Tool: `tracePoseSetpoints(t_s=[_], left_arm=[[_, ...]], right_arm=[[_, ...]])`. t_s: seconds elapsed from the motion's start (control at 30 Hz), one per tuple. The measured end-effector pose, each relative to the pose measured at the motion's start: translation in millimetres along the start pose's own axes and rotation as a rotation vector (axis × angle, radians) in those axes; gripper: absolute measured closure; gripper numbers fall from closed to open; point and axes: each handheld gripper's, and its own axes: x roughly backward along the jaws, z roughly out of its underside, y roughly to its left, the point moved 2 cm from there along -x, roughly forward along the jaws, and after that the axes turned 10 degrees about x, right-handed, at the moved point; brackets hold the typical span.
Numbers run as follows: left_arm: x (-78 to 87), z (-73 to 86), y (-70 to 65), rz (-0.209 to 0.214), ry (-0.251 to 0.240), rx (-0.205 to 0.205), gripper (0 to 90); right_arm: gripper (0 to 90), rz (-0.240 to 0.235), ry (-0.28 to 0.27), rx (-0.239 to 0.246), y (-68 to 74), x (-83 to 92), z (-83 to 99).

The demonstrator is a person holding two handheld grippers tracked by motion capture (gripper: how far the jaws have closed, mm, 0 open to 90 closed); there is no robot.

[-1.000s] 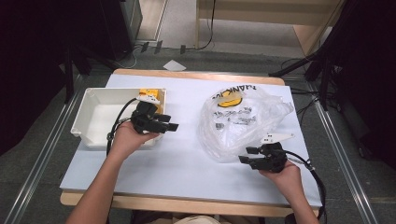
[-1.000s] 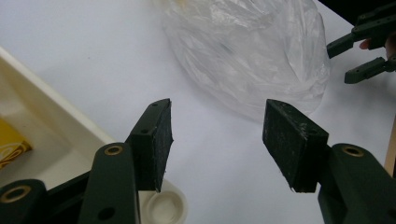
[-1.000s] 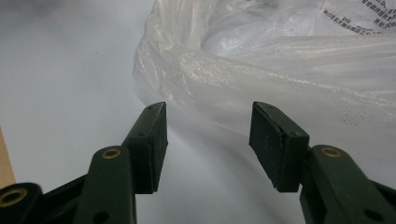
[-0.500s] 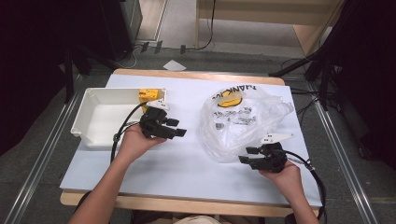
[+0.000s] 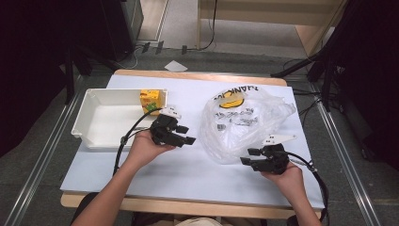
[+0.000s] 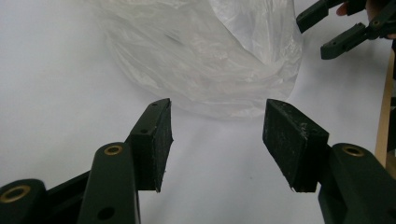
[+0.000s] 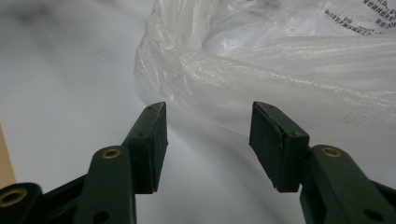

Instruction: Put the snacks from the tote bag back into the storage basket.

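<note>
The clear plastic bag (image 5: pixel 244 122) is lying crumpled on the right half of the table (image 5: pixel 188 174), its printed end toward the far edge. The left gripper (image 5: pixel 190 135), jaws apart and empty, is sliding away from the white tray (image 5: pixel 94 139) toward the bag's left side, so a 2-handed grab of the bag looks close. The right gripper (image 5: pixel 248 156), also gaping, is waiting at the bag's near edge, possibly just short of touching. A yellow carton (image 5: pixel 150 100) is standing in the tray's far right corner.

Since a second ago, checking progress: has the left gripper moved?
Yes. The left gripper has left the white tray and moved toward the plastic bag.
</note>
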Motion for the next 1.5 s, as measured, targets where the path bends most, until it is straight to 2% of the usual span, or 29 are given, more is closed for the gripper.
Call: tracePoseSetpoints(t_s=[0.27,0.6,1.5], left_arm=[[-12.6,4.6,-7.9,0.002,0.032,-0.037,43.7],[-24.5,9.5,-14.5,-0.002,0.046,-0.068,44.4],[-30.2,11.5,-15.4,-0.007,0.064,-0.078,45.1]], right_arm=[[47.5,0.001,-0.002,0.001,0.0,0.0,0.0],[47.5,0.0,0.001,-0.001,0.1,-0.6,0.1],[47.5,-0.002,0.004,0.002,0.1,-1.4,0.5]])
